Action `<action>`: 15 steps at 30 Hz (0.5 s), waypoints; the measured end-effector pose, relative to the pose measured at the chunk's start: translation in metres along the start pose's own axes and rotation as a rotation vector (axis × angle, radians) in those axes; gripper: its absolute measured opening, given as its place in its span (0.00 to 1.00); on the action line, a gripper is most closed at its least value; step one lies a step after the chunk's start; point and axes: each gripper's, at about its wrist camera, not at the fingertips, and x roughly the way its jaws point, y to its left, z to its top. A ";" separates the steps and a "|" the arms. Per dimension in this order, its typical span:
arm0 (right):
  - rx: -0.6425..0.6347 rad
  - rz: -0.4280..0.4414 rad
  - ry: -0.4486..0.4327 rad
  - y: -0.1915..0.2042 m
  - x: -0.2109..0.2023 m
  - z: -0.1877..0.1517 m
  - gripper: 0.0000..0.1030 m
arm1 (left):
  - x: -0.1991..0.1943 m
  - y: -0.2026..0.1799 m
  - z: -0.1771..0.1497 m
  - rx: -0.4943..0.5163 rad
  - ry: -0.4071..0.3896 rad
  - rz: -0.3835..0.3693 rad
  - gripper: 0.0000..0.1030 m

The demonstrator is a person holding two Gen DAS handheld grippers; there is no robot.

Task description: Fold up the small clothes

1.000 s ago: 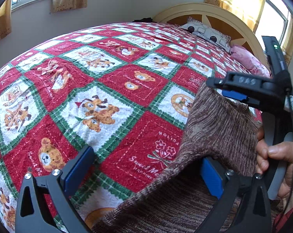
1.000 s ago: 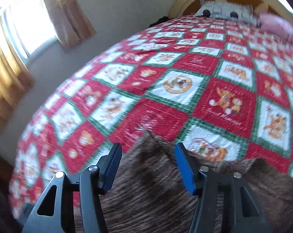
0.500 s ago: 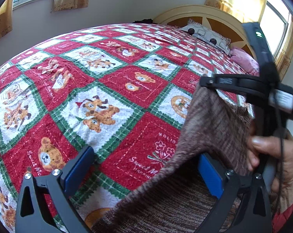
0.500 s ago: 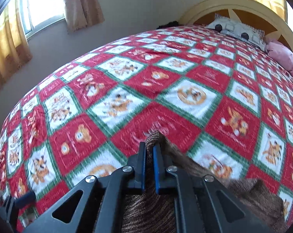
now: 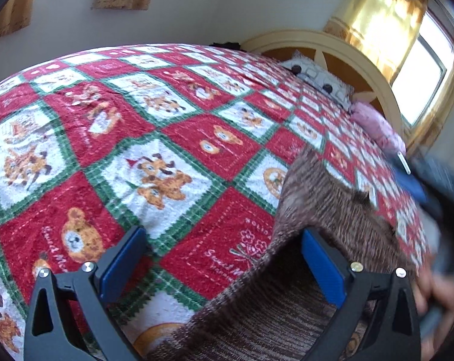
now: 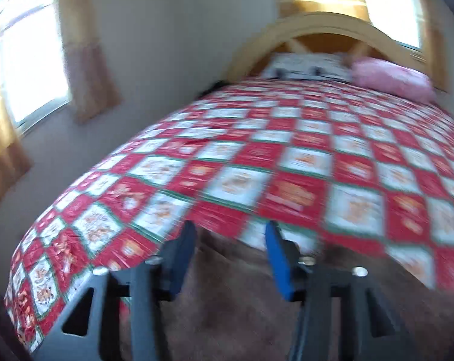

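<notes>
A brown knitted garment (image 5: 326,210) lies on the bed at the lower right of the left wrist view, with one corner folded over. My left gripper (image 5: 224,258) is open; its right finger (image 5: 323,264) sits under the raised fold. In the blurred right wrist view the garment (image 6: 242,300) lies below my right gripper (image 6: 230,252), which is open and holds nothing. The right gripper shows as a blur at the right edge of the left wrist view (image 5: 431,186).
A red, white and green checked bedspread (image 5: 154,138) with bear pictures covers the bed. A grey pillow (image 5: 317,78) and a pink pillow (image 5: 377,123) lie by the cream headboard (image 5: 332,45). Curtained windows are on the walls.
My right gripper was shut on the garment's corner half a second ago; it has now opened, let go and swung upward. The fold has dropped onto the garment. The left gripper stays open.
</notes>
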 end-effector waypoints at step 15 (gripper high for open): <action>0.031 -0.084 0.072 -0.061 -0.120 -0.109 0.26 | 0.002 -0.051 0.028 0.228 0.059 0.016 1.00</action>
